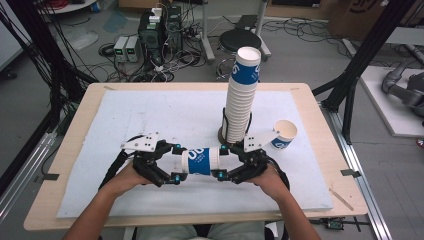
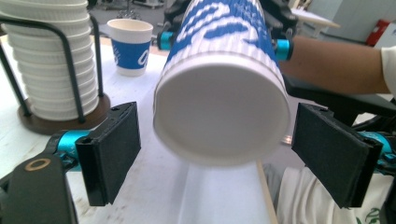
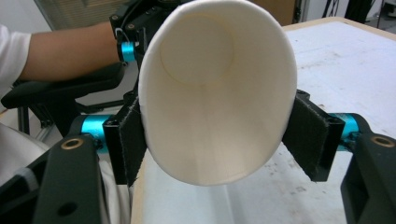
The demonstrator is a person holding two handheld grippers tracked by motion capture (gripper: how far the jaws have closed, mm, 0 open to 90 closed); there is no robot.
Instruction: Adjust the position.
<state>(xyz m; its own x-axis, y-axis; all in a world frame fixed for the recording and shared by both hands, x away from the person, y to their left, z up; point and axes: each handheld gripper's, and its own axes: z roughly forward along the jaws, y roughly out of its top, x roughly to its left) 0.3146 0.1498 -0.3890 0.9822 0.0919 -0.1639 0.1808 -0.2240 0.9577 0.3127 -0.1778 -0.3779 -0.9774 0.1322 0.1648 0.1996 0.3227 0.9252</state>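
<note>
A white paper cup (image 1: pixel 200 161) with a ribbed blue sleeve and white lettering lies on its side in the lower middle of the high view, held above the surface. Its flat base points toward frame left, its open mouth toward frame right. The rim is squeezed into an oval, and the inside is plain cream.

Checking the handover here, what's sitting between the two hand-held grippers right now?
A blue and white paper cup lies sideways between the left hand-held gripper and right hand-held gripper, seen in the high view.
</note>
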